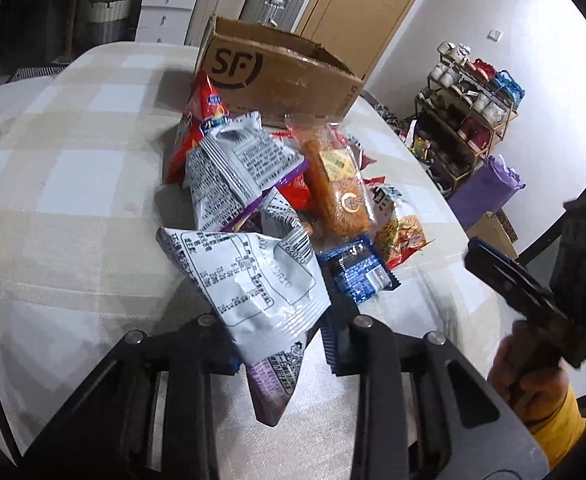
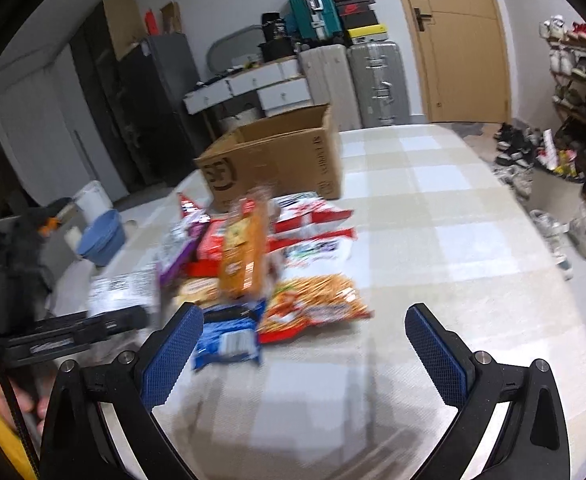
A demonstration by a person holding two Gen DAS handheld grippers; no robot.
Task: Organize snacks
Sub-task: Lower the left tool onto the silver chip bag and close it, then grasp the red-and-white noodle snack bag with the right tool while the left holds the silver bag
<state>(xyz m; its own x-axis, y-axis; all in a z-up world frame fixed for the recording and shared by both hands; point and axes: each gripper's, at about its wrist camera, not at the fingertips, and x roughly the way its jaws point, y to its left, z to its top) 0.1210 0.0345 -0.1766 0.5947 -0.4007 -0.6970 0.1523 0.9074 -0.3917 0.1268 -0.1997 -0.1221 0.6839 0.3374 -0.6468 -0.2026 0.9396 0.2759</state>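
Observation:
My left gripper (image 1: 281, 344) is shut on a crumpled silver snack bag (image 1: 249, 280), which hangs just above the near edge of the pile. Behind it lie a second silver bag (image 1: 233, 168), a red bag (image 1: 197, 120), an orange pack (image 1: 341, 188) and a blue pack (image 1: 357, 276). An open cardboard box (image 1: 285, 68) marked SF stands behind the pile. In the right wrist view my right gripper (image 2: 305, 320) is open over the cloth, with the blue pack (image 2: 229, 336) by its left finger and a noodle snack pack (image 2: 317, 300) ahead. The box (image 2: 277, 152) shows further back.
A checked cloth covers the table (image 1: 73, 160). Blue bowls (image 2: 101, 236) sit at the table's left edge. A shoe rack (image 1: 465, 120) and a purple bag (image 1: 481, 192) stand off the right side. Suitcases (image 2: 377, 84) and a door (image 2: 453, 40) are behind.

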